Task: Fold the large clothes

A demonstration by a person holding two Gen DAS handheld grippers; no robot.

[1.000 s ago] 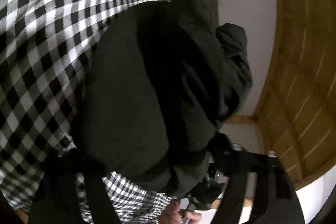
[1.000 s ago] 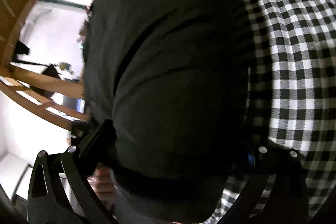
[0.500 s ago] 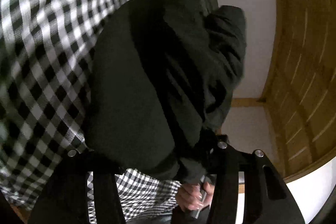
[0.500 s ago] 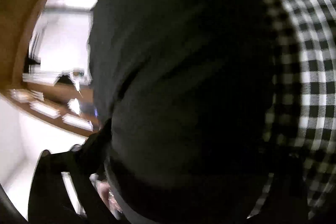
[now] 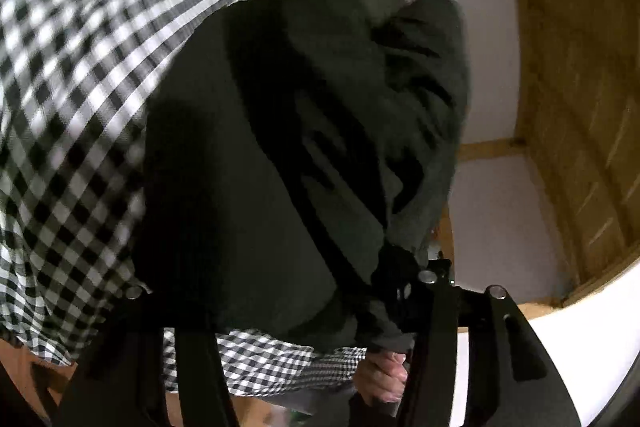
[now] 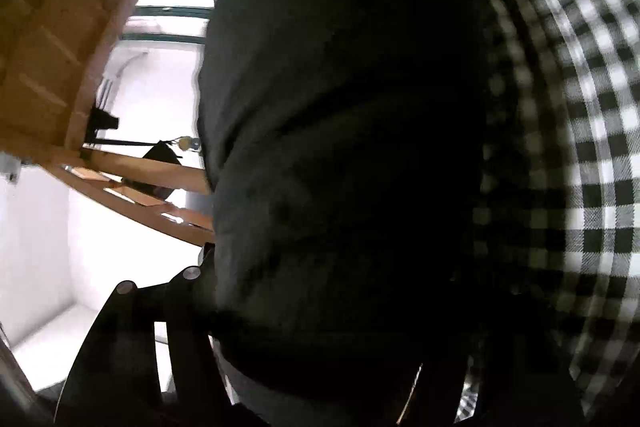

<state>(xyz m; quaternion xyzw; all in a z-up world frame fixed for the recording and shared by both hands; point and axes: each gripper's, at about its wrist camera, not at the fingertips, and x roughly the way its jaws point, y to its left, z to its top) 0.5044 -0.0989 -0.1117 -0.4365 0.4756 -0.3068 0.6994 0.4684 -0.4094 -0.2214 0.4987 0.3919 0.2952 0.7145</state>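
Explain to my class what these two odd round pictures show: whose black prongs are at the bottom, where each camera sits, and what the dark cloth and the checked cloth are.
No robot here: a person holds a two-finger gripper in each hand, each carrying a wide-angle camera that looks along its fingers. One picture comes from the left gripper, the other from the right gripper; the black prongs are their fingers. A checked cloth covers the surface, and on it lies a large dark garment. Both grippers have the garment's near edge between their fingers, and their jaws have just been closing. The grip itself is too dark to see. A hand shows below the garment.
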